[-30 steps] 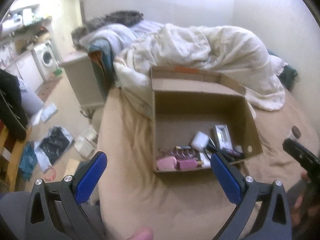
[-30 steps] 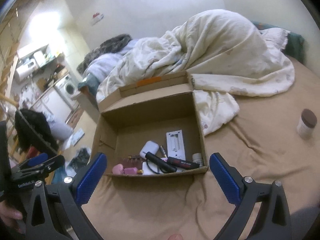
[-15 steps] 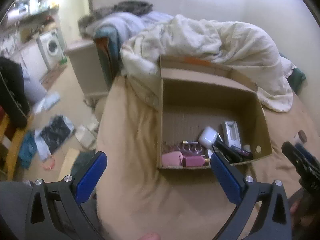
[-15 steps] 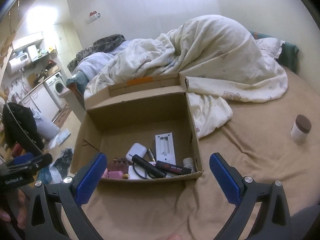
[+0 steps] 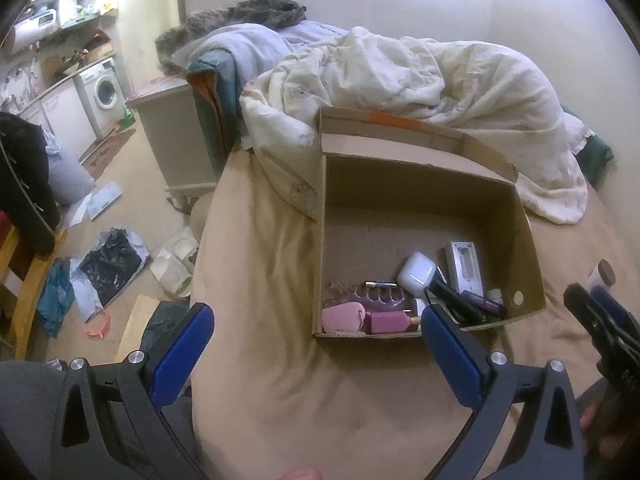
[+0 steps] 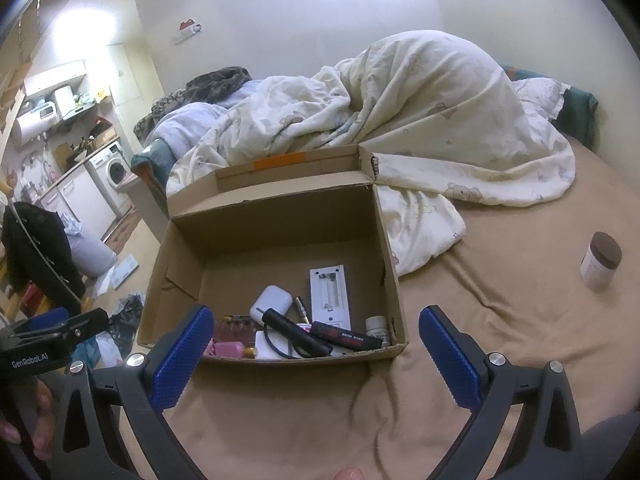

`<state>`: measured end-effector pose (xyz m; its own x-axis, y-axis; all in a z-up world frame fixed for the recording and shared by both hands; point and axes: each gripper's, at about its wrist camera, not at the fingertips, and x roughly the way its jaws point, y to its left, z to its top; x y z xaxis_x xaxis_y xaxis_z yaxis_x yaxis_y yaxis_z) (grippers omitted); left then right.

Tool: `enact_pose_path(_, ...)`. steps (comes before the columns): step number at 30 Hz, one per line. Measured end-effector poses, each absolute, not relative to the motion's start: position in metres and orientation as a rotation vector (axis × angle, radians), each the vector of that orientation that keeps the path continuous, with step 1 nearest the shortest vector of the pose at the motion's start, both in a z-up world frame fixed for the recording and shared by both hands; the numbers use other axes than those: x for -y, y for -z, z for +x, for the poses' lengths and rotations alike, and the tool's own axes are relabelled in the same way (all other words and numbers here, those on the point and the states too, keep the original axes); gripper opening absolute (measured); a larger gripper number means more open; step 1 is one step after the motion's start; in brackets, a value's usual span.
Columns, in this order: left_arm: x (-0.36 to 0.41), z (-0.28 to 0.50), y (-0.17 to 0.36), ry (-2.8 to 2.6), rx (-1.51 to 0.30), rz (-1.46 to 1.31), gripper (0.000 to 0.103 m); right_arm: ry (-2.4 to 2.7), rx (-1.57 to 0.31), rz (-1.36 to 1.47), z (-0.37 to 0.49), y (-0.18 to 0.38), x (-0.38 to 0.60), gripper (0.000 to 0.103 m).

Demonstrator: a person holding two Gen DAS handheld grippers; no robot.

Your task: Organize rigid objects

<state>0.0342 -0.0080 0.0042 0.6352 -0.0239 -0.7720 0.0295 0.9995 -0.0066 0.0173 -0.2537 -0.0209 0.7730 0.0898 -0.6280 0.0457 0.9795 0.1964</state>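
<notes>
An open cardboard box sits on the tan bed sheet. Along its near wall lie several small items: a white earbud case, a white remote-like panel, pink items, a black torch. A small white jar with a brown lid stands on the sheet right of the box. My left gripper hovers open and empty before the box. My right gripper is open and empty too, just short of the box's near wall.
A rumpled cream duvet lies behind and right of the box. The bed's left edge drops to a floor littered with bags and papers. A bedside cabinet and a washing machine stand beyond.
Both grippers have drifted slightly, so the box has shifted in each view. The jaws stay open and the objects lie where they were.
</notes>
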Motion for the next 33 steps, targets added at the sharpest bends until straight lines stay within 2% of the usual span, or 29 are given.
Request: enact_pose_path(33,0.0069,0.0313,-0.0012,0.052,-0.897,0.014,0.103,-0.034,-0.687,0.209,0.0150,0.0185,0.2526,0.103)
